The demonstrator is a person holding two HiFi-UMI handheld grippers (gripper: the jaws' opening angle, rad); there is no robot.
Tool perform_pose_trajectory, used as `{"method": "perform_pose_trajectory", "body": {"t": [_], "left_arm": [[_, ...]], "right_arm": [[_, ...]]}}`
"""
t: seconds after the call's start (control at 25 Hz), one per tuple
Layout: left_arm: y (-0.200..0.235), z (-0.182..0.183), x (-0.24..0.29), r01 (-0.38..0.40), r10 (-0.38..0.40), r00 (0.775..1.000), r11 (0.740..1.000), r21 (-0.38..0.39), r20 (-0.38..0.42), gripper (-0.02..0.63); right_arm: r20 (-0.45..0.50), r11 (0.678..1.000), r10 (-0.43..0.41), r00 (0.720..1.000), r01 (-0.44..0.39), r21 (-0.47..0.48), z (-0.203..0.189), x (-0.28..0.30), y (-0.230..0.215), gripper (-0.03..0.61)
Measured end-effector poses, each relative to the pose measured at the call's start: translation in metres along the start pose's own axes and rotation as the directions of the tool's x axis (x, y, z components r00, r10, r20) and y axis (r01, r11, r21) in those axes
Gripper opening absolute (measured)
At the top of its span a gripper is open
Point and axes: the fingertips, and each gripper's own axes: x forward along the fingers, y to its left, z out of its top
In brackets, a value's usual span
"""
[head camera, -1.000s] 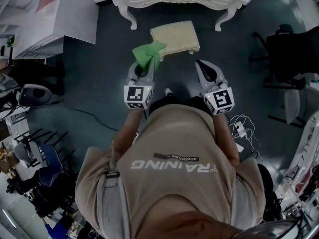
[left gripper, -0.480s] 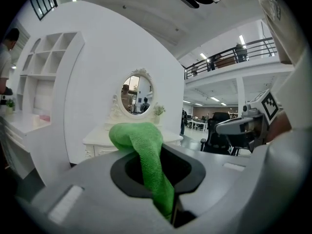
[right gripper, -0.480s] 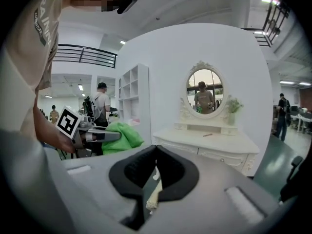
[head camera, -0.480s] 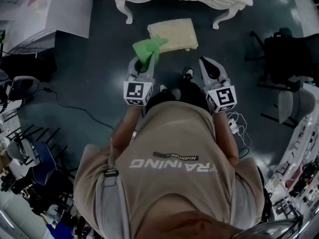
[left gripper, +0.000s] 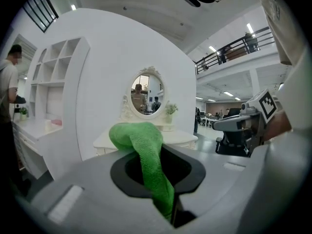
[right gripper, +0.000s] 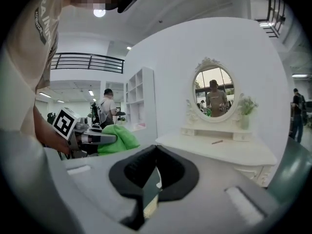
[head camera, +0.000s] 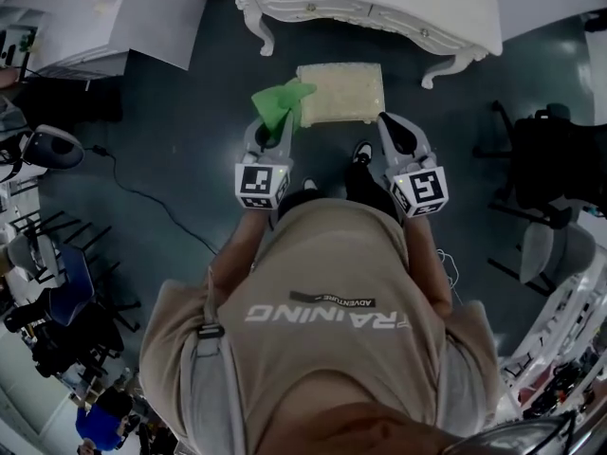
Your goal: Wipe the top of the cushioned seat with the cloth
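Observation:
The cream cushioned seat (head camera: 341, 93) stands on the dark floor in front of a white dressing table (head camera: 379, 8). My left gripper (head camera: 273, 129) is shut on a green cloth (head camera: 282, 102), which bunches above the seat's left edge. In the left gripper view the cloth (left gripper: 146, 150) hangs out of the closed jaws of the left gripper (left gripper: 161, 152). My right gripper (head camera: 392, 126) is held above the floor just short of the seat's near right corner. In its own view the right gripper (right gripper: 156, 151) is shut with nothing between the jaws.
The dressing table carries an oval mirror (left gripper: 147, 92), with a white shelf unit (left gripper: 53, 82) beside it. A black office chair (head camera: 560, 150) stands at the right and a cable (head camera: 142, 197) lies on the floor at the left. A person (left gripper: 9, 82) stands by the shelves.
The seat and table have shifted right and slightly nearer in the head view. Both grippers keep their pose, the left still holding the cloth.

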Motion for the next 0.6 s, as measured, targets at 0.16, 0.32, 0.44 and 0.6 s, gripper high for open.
{"method": "perform_pose_trajectory", "body": {"t": [0.16,0.32,0.44,0.6], "left_arm": [[-0.015,0.019,0.036,-0.042,0.042,0.999,0.999,0.014,-0.005,0.048],[-0.024,0.033,0.074,-0.108,0.108,0.994,0.994,0.007,-0.015,0.047],[-0.033,0.039,0.100,-0.141,0.142,0.989,0.990,0.010,-0.030,0.048],[-0.044,0.036,0.133,-0.186,0.185,0.981,0.982,-0.014,-0.062,0.047]], "right_arm": [[0.024,1.000,0.021,1.000,-0.021,0.009,0.011,0.008,-0.052,0.002],[0.032,0.998,0.051,0.998,-0.052,0.033,0.014,0.022,-0.105,0.002],[0.030,0.995,0.098,0.995,-0.098,0.022,0.015,0.035,-0.137,0.002],[0.020,0.990,0.141,0.990,-0.142,0.020,0.010,0.050,-0.174,0.002]]}}
